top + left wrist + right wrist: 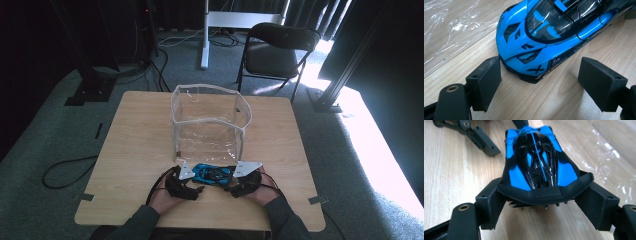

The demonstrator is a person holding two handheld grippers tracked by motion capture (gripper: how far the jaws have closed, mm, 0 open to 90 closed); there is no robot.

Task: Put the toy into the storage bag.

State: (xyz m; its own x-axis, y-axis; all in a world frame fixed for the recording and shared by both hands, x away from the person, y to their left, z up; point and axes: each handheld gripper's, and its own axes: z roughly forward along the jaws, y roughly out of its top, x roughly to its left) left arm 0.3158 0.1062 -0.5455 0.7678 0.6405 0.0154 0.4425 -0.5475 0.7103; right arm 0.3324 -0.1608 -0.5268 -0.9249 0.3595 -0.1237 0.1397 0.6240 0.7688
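Right tool (541, 205) at toy car (537, 162), clear bag (210, 120) seemingly empty

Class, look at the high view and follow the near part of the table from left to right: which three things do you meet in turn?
Left claw → blue toy car → right claw.

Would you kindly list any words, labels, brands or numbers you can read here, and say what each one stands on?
None: no readable text stands anywhere.
Blue toy car: black vents and an X-shaped mark near the nose, no letters or numbers.
Clear plastic bag: unprinted as far as can be seen.
Wooden table: no label.
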